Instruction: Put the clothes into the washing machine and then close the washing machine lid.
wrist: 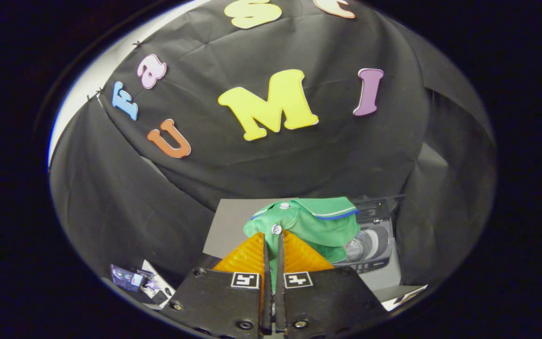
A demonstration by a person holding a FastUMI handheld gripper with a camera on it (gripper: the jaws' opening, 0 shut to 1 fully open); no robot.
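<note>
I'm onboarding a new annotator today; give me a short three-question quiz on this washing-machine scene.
1. True or false: the tool is shut on the green shirt.
2. Multiple choice: where is the washing machine relative to the shirt? A) behind and beside it, partly hidden by it B) in front of the fingers C) on top of the shirt.
3. Fill in: the washing machine's lid is ____ (open/closed).

Key: 1 true: both fingers press together on the shirt's fabric near a white button. 2 A. 3 open: the lid stands raised behind the drum opening.
</note>
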